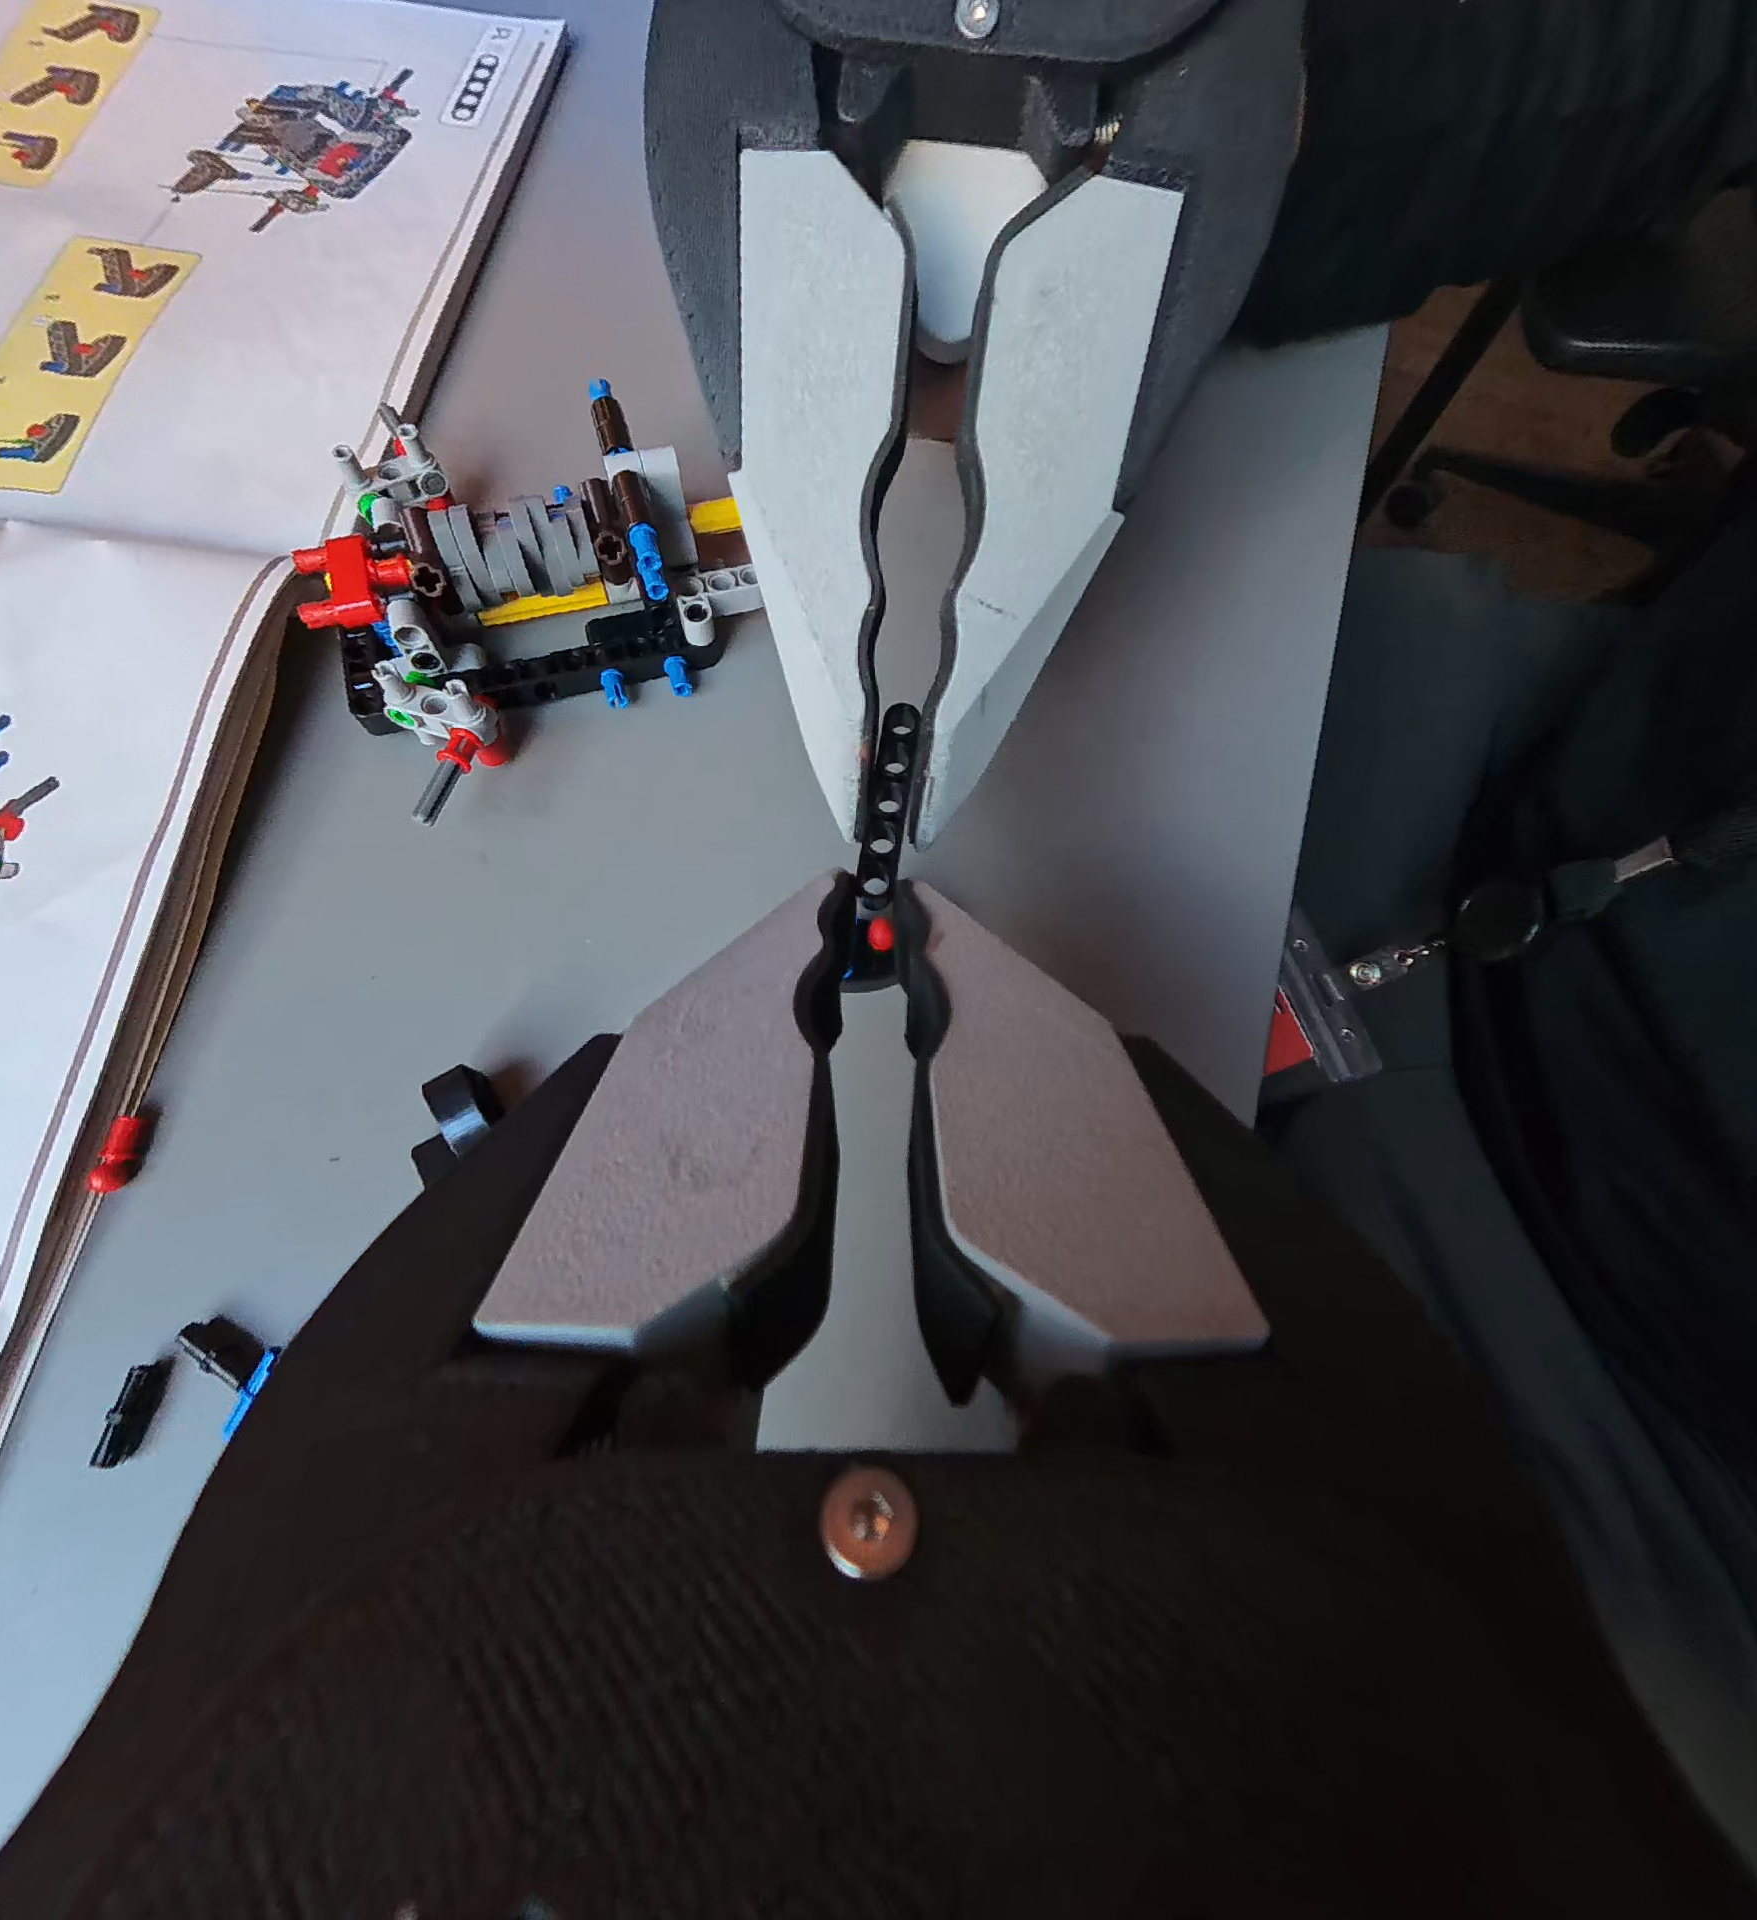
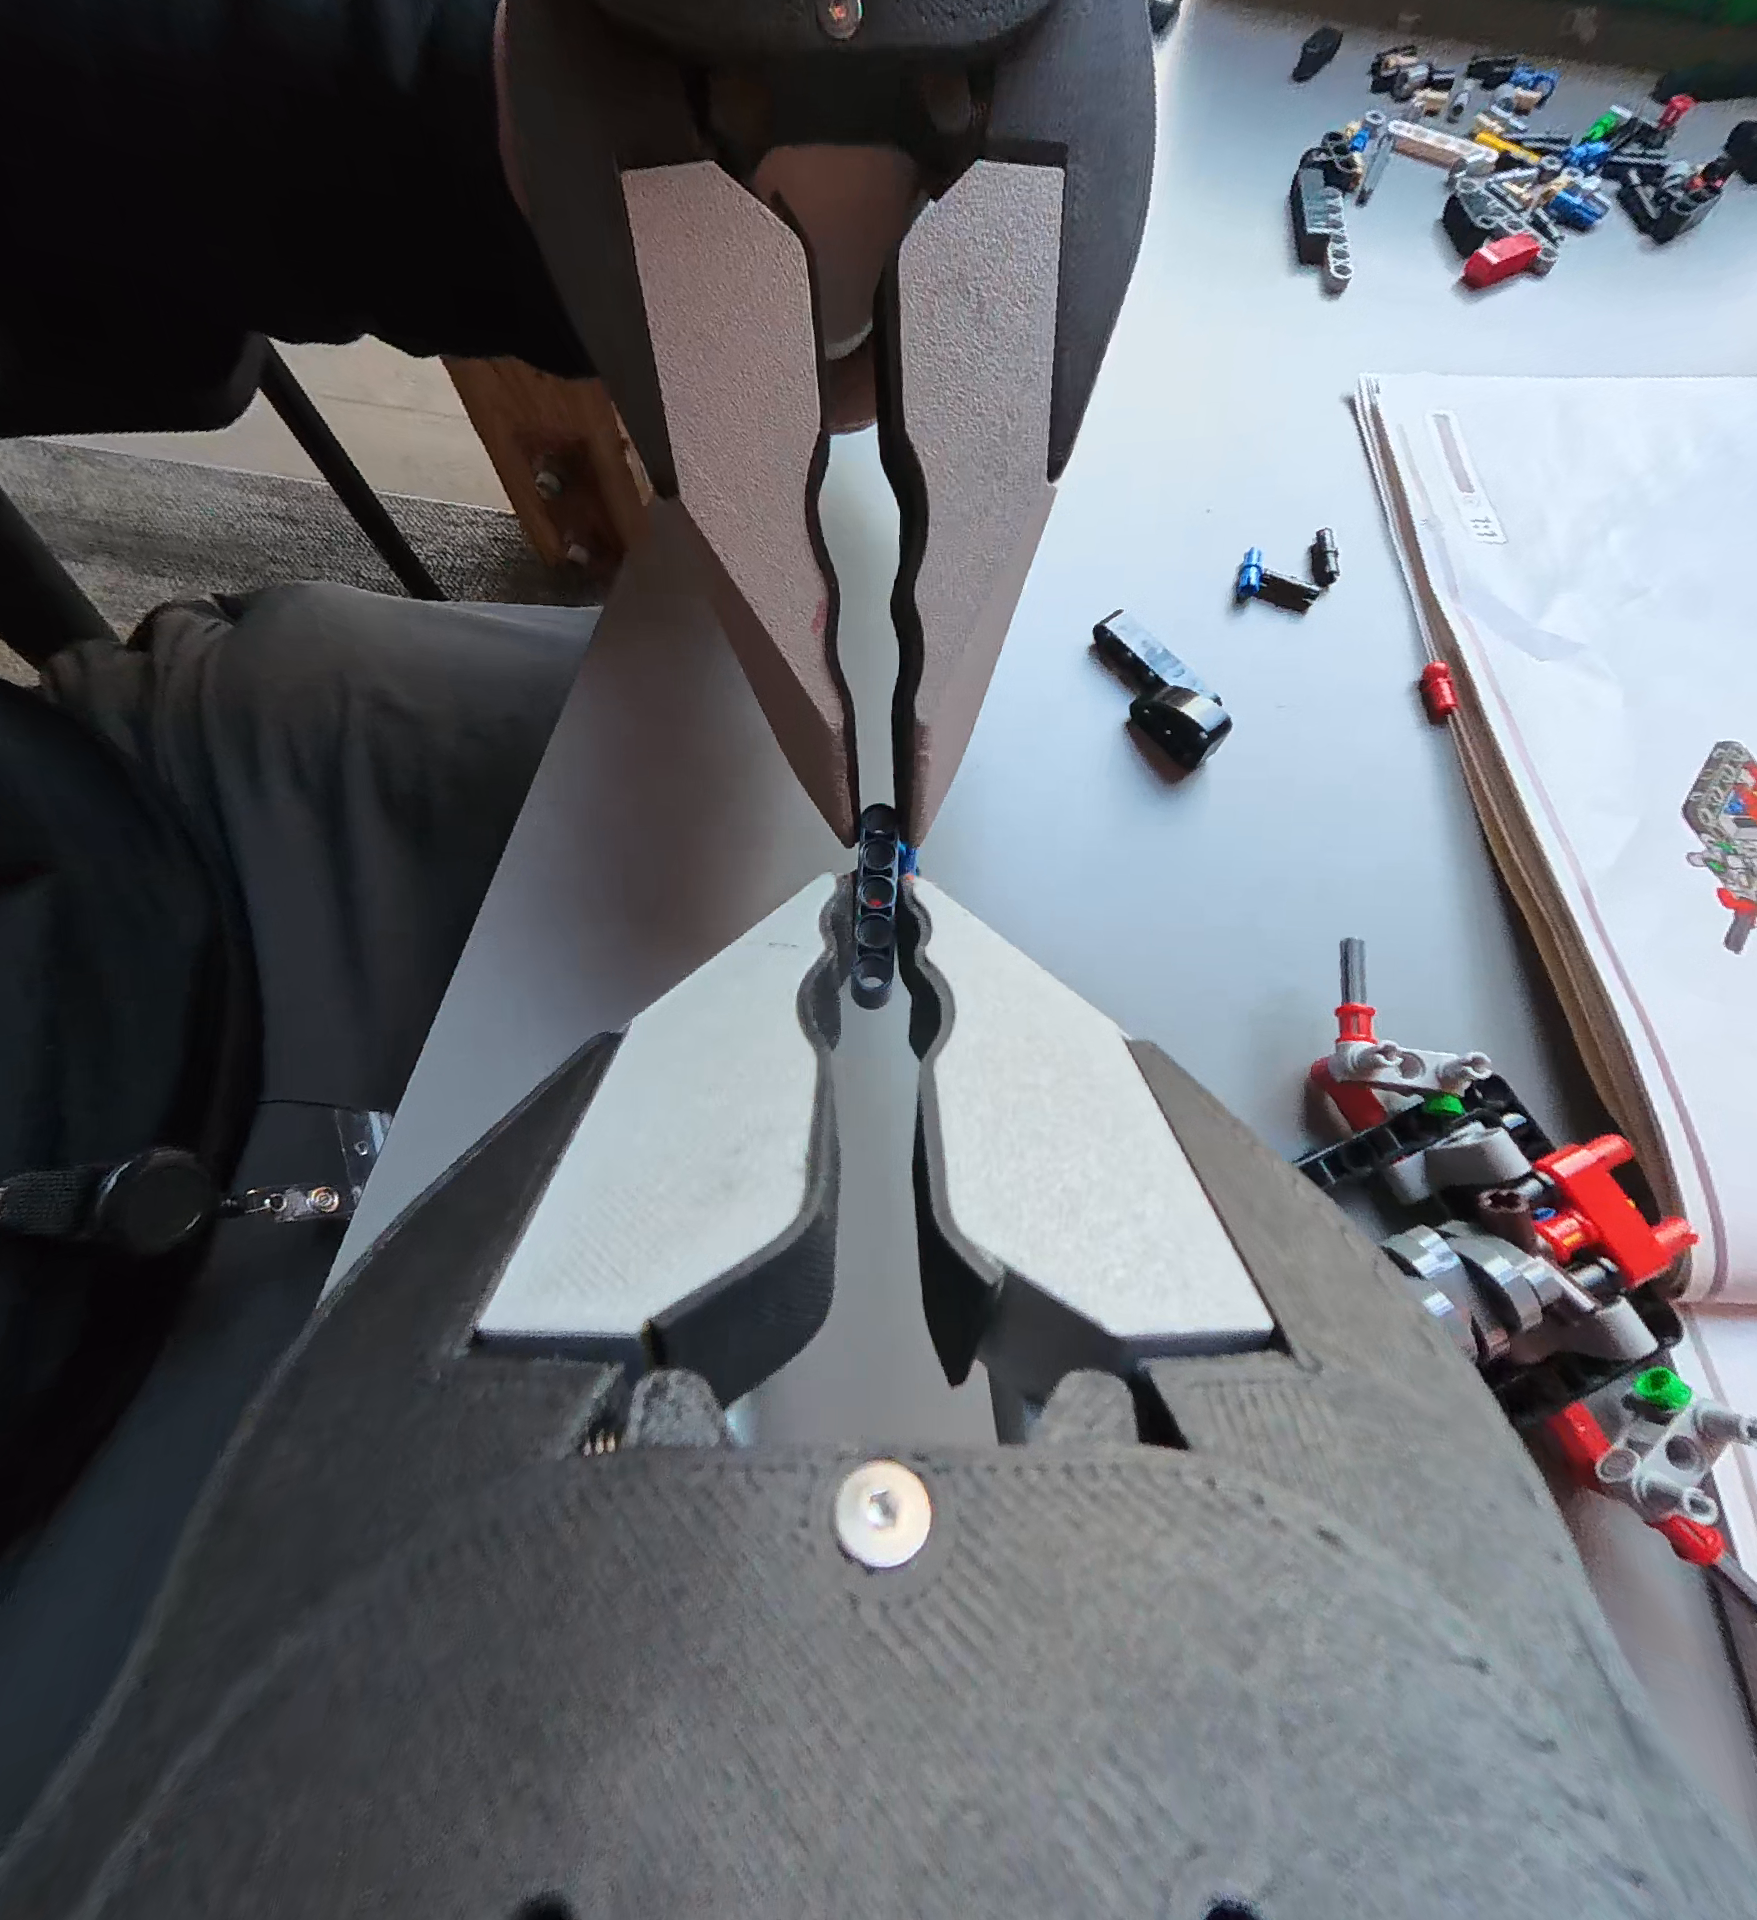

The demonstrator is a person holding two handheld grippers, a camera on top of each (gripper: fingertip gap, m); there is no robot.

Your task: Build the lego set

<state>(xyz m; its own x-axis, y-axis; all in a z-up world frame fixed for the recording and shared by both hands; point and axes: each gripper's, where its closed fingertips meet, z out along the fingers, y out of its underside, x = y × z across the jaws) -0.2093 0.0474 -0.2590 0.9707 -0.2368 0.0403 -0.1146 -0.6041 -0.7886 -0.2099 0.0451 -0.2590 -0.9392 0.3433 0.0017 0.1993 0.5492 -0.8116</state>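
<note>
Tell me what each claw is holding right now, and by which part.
Both hold one black holed beam, end to end above the table edge. The left claw pinches the end with the red pin; the right claw pinches the opposite end.

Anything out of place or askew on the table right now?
Little stands out. A red pin lies against the instruction booklet edge, away from the parts pile. Both grippers, left and right, grip one black beam.
</note>
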